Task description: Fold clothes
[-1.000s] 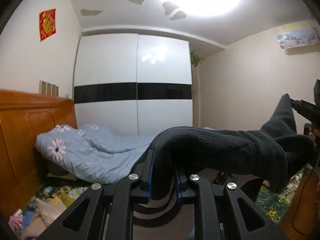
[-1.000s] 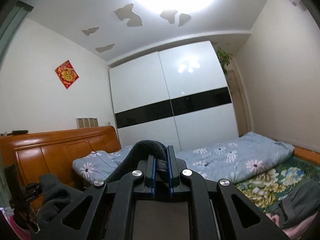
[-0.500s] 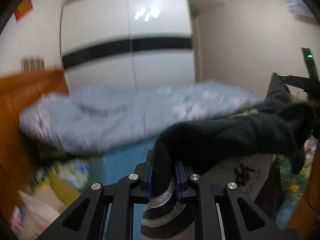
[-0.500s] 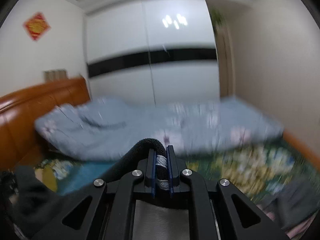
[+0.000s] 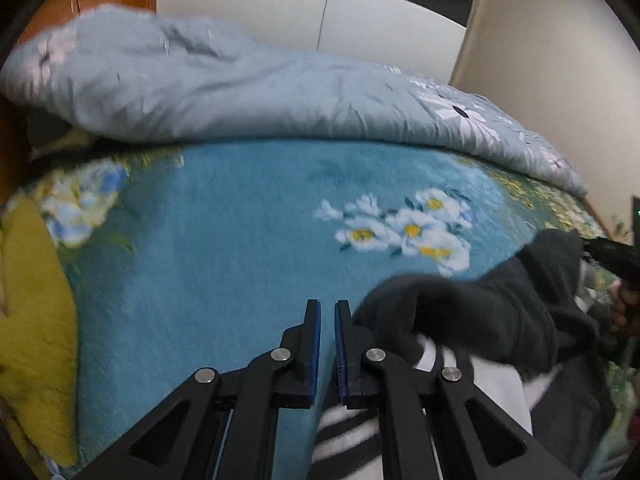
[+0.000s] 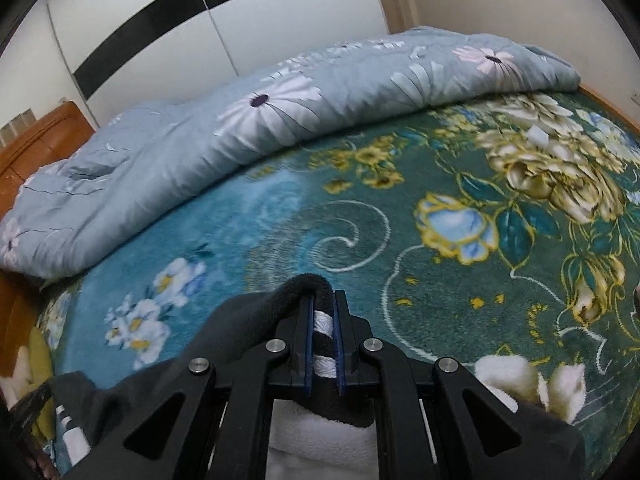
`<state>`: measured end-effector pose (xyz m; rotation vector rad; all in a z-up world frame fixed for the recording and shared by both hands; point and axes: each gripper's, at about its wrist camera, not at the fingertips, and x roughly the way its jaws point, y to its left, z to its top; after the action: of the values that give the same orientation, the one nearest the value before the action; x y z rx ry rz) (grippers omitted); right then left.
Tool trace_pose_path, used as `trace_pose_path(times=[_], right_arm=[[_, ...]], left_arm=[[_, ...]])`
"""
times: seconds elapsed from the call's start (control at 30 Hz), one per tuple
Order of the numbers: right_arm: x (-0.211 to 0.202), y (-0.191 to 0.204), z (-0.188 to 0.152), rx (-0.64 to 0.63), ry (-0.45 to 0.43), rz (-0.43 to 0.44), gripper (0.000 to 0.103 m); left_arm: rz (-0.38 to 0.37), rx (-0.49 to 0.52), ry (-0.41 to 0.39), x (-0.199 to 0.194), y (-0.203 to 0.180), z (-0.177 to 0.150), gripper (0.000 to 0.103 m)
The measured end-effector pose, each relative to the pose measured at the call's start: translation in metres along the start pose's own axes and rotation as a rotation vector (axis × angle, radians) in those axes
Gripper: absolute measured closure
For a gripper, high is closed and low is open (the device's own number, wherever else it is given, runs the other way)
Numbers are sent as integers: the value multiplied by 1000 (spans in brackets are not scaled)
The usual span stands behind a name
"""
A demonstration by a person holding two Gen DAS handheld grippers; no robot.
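My left gripper [image 5: 327,322] holds nothing, its pads slightly apart; the dark fleece garment [image 5: 480,312] lies just to its right on the bed [image 5: 224,240], running rightward to my right gripper [image 6: 322,312], clamped on its edge.

A teal floral blanket [image 5: 224,248] covers the bed ahead of the tool. Beyond it lies a rumpled pale-blue daisy-print quilt [image 6: 248,136]. Behind that stands a white wardrobe [image 6: 168,28] with a black band; an orange wooden headboard [image 6: 36,140] sits far left.
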<state>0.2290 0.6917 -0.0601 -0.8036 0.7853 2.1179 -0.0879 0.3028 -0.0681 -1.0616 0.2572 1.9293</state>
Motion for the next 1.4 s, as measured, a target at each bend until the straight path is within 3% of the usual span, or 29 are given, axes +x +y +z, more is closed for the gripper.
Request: trace_pose_path(times=[0.2, 0.27, 0.33, 0.37, 0.43, 0.6, 0.7, 0.73, 0.8, 0.9, 1.0, 1.1, 1.27, 1.4], right_arm=[[-20, 10, -4, -20, -34, 11, 92], [-36, 19, -7, -53, -50, -8, 84], [-54, 28, -14, -85, -72, -37, 60], [-65, 32, -20, -87, -101, -52, 57], [-87, 42, -34, -88, -160, -74, 54], [-123, 57, -72, 83, -275, 83, 50], [-121, 67, -89, 141, -283, 140, 50], [-118, 72, -92, 119, -276, 140, 50], [-111, 84, -96, 46, -254, 123, 50], [-108, 88, -101, 27, -259, 114, 50], [-103, 86, -105, 23, -248, 110, 50], [-102, 77, -107, 42, -237, 109, 50], [-106, 55, -108, 117, -235, 90, 50], [-109, 39, -106, 162, -235, 96, 50]], left_arm=[[-56, -55, 85, -19, 16, -32, 94], [-64, -75, 102, -27, 19, -44, 92], [-61, -92, 120, -30, 21, -58, 84], [-58, -100, 132, -30, 22, -65, 77], [-55, -113, 155, -28, 23, -77, 73], [-48, -147, 136, -28, 20, -99, 70], [-48, -132, 138, -31, 13, -104, 73], [-44, -111, 140, -31, 9, -106, 73], [-43, -90, 137, -32, 1, -108, 86], [-26, -114, 118, -34, -3, -108, 94], [-1, -123, 78, -46, -2, -101, 97], [80, -89, -1, -70, 1, -79, 97], [378, 60, -152, -104, 7, -22, 97], [604, 140, -159, -87, 28, 13, 97]])
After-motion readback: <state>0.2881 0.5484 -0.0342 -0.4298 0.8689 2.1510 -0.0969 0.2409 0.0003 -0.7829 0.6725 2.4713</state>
